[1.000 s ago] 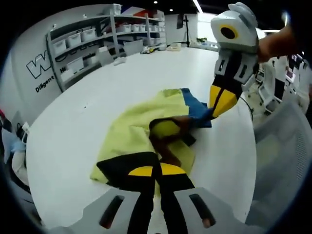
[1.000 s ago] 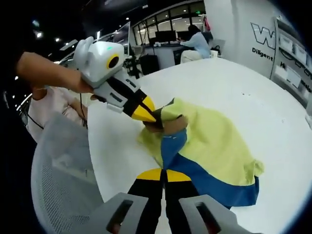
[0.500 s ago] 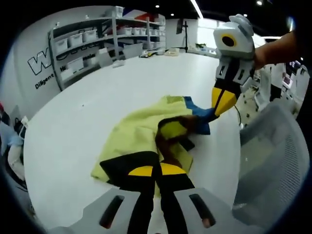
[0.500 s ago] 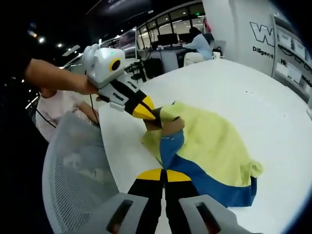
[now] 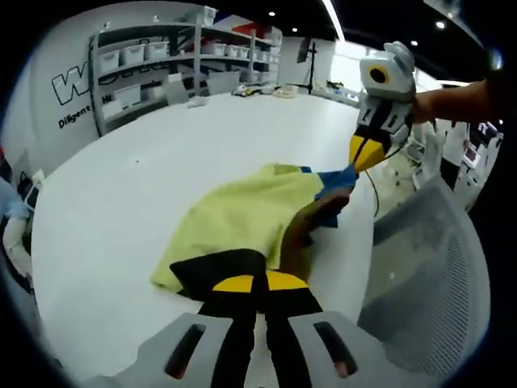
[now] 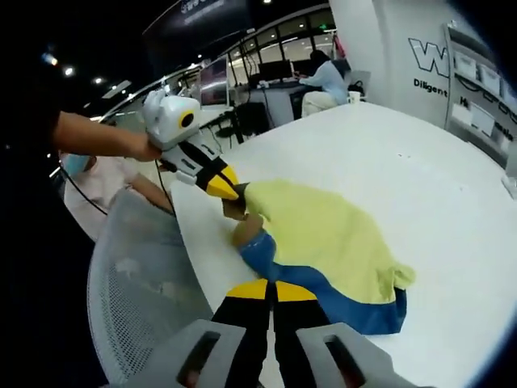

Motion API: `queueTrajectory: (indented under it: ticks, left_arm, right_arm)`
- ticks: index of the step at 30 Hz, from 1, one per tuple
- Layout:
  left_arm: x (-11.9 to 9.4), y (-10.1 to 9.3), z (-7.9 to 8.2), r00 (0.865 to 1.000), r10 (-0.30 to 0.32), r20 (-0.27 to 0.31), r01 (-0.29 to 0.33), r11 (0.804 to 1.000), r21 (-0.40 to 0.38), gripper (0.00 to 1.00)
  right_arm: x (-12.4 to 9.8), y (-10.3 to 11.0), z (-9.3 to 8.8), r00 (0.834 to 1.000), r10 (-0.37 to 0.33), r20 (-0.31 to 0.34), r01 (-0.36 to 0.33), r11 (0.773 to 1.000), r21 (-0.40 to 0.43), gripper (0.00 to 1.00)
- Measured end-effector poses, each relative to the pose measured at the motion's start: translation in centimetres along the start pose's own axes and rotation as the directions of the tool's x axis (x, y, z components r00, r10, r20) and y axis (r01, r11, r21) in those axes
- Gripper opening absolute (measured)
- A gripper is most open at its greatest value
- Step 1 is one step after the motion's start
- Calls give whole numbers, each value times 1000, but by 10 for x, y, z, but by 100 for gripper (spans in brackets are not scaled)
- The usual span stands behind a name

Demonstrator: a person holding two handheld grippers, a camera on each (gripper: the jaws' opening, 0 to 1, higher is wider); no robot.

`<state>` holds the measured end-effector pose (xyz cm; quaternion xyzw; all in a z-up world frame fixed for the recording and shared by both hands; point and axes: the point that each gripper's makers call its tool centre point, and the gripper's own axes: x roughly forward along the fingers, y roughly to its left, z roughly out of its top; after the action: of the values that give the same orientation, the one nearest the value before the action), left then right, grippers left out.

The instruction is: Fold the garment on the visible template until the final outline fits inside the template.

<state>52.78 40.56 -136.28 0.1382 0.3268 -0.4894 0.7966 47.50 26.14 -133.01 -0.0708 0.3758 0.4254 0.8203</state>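
The garment, a yellow piece with a blue band along one edge, lies spread on the round white table near the table's edge. In the left gripper view, the left gripper has its jaws closed together on the near yellow edge of the garment, and the cloth stretches away from the jaw tips toward the blue band. At the far end of the cloth, the right gripper enters from the upper right, held by a person's hand, its yellow-tipped jaws clamped on the blue corner. In the right gripper view, the right gripper has its jaws closed together on the blue band, and the garment extends away across the table. There the left gripper comes in from the upper left, pinching the far yellow corner, which is lifted slightly off the surface. A grey mesh chair back stands just beside the table edge. Shelving with white bins lines the wall behind the table. A seated person works at a desk in the background.
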Motion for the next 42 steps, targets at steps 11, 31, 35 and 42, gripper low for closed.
queueTrajectory:
  ticks: [11,31,35,42]
  left_arm:
    - [11,12,-3,998,56,14,-58,988,141,12]
    - [26,-21,-35,999,-35,-41,48,925,378,38]
    - [35,-20,-44,997,-7,-80,40,910,413,35]
    - [39,0,-28,998,65,-23,-51,917,396,22]
  right_arm:
    - [11,-41,26,990,-136,39,135,991,21,0]
    - [23,-89,54,969,-245,45,240,967,91,0]
    - [22,-89,56,969,-243,49,237,966,102,0]
    - [12,-85,58,968,-243,63,236,966,110,0]
